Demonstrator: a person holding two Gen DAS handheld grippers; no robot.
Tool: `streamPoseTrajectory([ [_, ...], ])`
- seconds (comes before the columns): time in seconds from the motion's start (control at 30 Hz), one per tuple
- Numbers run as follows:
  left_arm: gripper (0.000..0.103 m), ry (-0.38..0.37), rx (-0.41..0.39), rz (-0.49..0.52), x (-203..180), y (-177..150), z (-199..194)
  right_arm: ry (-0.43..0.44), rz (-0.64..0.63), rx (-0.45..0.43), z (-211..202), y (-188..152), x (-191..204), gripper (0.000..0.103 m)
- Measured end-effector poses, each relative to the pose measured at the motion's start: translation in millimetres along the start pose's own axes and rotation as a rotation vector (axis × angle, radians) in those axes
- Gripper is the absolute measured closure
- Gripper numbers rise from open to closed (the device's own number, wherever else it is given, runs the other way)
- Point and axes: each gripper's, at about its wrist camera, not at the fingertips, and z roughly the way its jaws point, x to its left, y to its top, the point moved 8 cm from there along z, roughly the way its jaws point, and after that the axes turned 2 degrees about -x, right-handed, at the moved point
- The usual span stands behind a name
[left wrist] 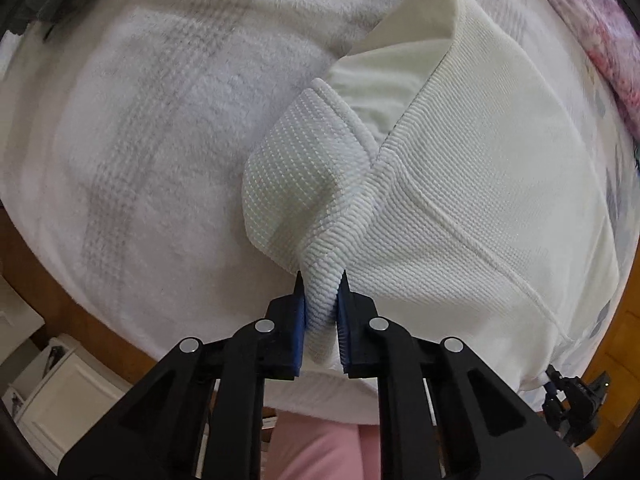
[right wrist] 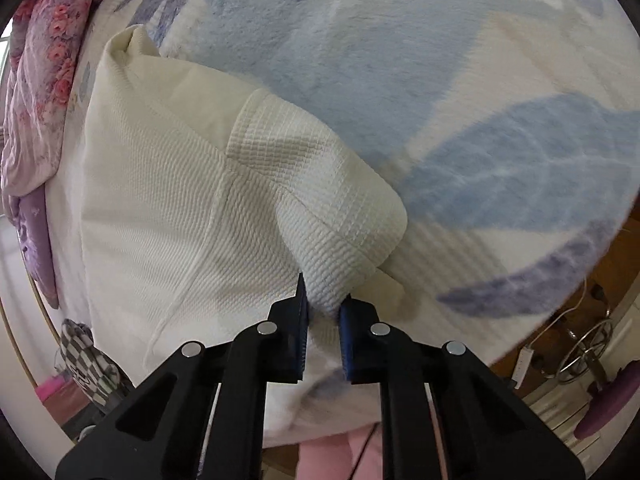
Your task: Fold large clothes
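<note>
A cream waffle-knit garment (left wrist: 460,200) lies spread on a bed, with its smooth inner side showing at the far end. My left gripper (left wrist: 322,284) is shut on the garment's near-left ribbed edge, which bunches up between the blue pads (left wrist: 299,332). In the right wrist view the same garment (right wrist: 160,208) lies to the left. My right gripper (right wrist: 324,296) is shut on its near-right sleeve corner, which folds over toward me. My right gripper (left wrist: 568,396) also shows small at the lower right of the left wrist view.
The bed is covered by a white fleece blanket (left wrist: 160,140) with blue leaf shapes (right wrist: 500,168). A pink floral quilt (right wrist: 44,72) lies along the far side. White furniture (left wrist: 60,400) and a wooden floor lie beyond the bed edge. A checkered cloth (right wrist: 84,356) hangs low left.
</note>
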Motion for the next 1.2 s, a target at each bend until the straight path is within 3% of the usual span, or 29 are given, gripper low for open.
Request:
streamPoseTrajectory([
  [0.13,0.088,0.022,0.012,0.022,-1,-3,13,-0.037,0.019,0.028,18,-4,-19,0.089],
  [0.2,0.073,0.103,0.003,0.091,-4,-2,9,-0.079,0.006,0.036,23,0,-15,0.074],
  [0.23,0.071,0.149,-0.016,0.136,-6,-2,3,-0.113,-0.011,0.034,19,0,-11,0.068],
  [0.3,0.069,0.200,-0.053,0.200,-12,-1,-12,-0.154,-0.057,0.016,10,0,-4,0.044],
  [0.37,0.069,0.257,-0.102,0.255,-15,-2,-31,-0.200,-0.124,-0.040,-9,0,3,0.040],
  [0.43,0.069,0.315,-0.170,0.294,-18,-2,-50,-0.233,-0.194,-0.092,-26,-3,11,0.040],
  [0.53,0.069,0.306,-0.253,0.327,-32,2,-77,-0.257,-0.326,-0.185,-52,-18,34,0.043],
  [0.6,0.070,0.286,-0.310,0.372,-49,-5,-91,-0.255,-0.424,-0.227,-60,-32,52,0.079],
  [0.63,0.070,0.279,-0.317,0.385,-57,-8,-91,-0.260,-0.487,-0.221,-58,-44,61,0.081],
  [0.77,0.079,0.227,-0.241,0.398,-73,-24,-54,-0.204,-0.536,-0.109,-19,-66,76,0.088],
  [0.97,0.083,0.285,-0.121,0.383,-40,-36,22,-0.304,-0.510,0.024,50,-79,54,0.092],
  [1.2,0.081,0.279,-0.121,0.408,-46,-42,6,-0.294,-0.506,0.036,39,-83,61,0.089],
])
